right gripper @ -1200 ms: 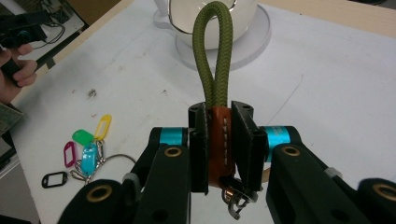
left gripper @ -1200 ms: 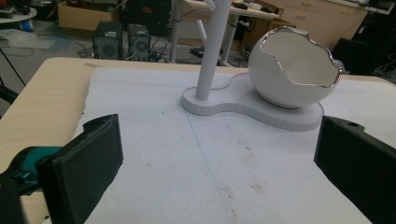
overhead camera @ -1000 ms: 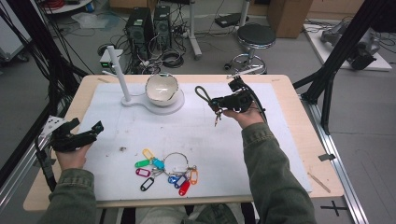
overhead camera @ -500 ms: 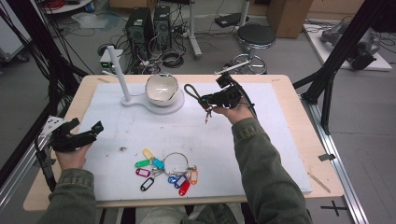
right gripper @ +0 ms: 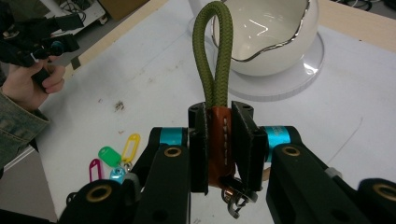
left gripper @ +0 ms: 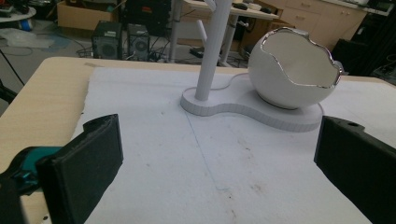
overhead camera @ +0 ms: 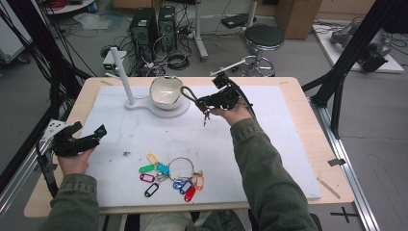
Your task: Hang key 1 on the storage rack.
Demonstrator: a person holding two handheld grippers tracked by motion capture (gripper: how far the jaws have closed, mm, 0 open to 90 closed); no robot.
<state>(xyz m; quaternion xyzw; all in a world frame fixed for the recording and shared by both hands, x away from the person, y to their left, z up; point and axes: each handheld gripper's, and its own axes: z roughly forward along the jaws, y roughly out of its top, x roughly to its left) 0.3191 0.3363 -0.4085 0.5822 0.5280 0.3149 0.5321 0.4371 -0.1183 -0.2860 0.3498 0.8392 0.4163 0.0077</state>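
The right gripper [overhead camera: 206, 102] pinches a keychain strap [right gripper: 218, 135] by its brown leather sleeve, jaws pressed on both sides of it. The strap's olive-green cord loop [right gripper: 214, 51] sticks out past the jaws toward the white egg-shaped bowl [overhead camera: 166, 92], and a metal clasp [right gripper: 236, 199] hangs below. The gripper is held above the white mat [overhead camera: 144, 130] just beside the bowl's stand [overhead camera: 129, 72]. The left gripper [overhead camera: 84, 139] rests at the table's [overhead camera: 308, 139] left edge, its 2 jaws spread wide with nothing between. A ring of coloured key tags [overhead camera: 168, 173] lies near the front.
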